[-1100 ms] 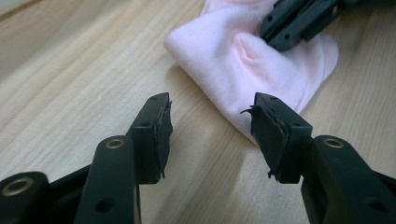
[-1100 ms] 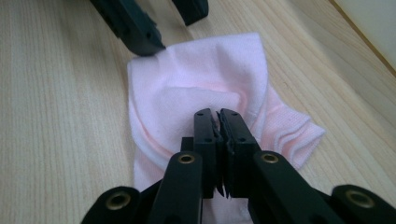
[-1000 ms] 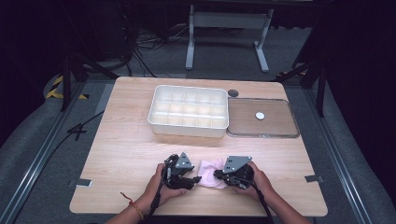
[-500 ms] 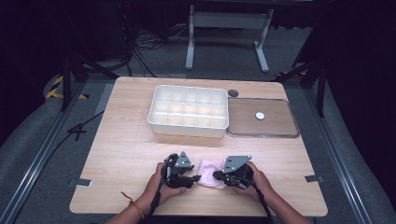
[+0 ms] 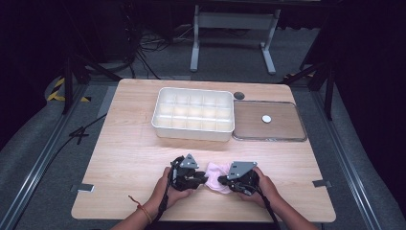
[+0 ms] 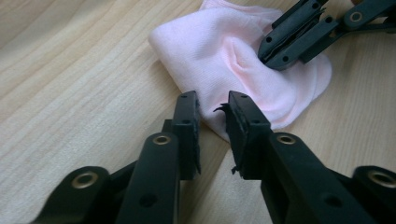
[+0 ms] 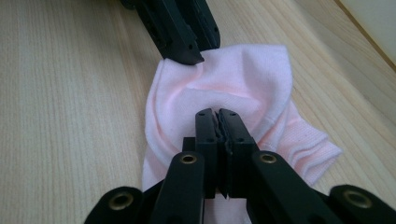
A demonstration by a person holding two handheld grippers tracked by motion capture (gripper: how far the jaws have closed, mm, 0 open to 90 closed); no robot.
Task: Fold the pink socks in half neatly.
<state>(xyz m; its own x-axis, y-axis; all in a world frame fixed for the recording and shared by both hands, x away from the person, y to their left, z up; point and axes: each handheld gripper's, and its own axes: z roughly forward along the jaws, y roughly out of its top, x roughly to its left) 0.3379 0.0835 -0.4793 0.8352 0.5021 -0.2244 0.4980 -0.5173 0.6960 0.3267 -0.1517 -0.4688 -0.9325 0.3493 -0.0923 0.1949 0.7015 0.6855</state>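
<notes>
High view: near the front edge of the light wooden table (image 5: 124,158), a small, soft pink cloth (image 5: 215,170) between two hands. Left claw (image 5: 204,179) at its left edge, right claw (image 5: 221,181) at its right edge. Farther back, well apart from the work, a white plastic compartment tray (image 5: 193,128) and beside it a clear flat lid (image 5: 268,136) – both untouched.

Left gripper view: left claw (image 6: 213,100) narrow, jaws just been closing, a slim gap between the pads. In that gap, the near edge of the pink cloth (image 6: 219,51), flat on the table – at the tips, not plainly pinched. Across the fabric, right claw (image 6: 268,53) clamped on a raised fold.

Right gripper view: right claw (image 7: 216,114) closed tight on a ridge of the pink cloth (image 7: 243,79), creases running out from the bite. Opposite, left claw (image 7: 184,53) touching the far edge, wrinkles gathering there.

Step in hand, by the look of it: taking hold of the cloth at two sides – one side secured, the other nearly so – likely for folding or spreading.

Next move calls for: finishing the left pinch on a single layer of the edge, not on the table; then lifting or drawing both sides together, evenly, without tugging the fabric out of the right grip.
</notes>
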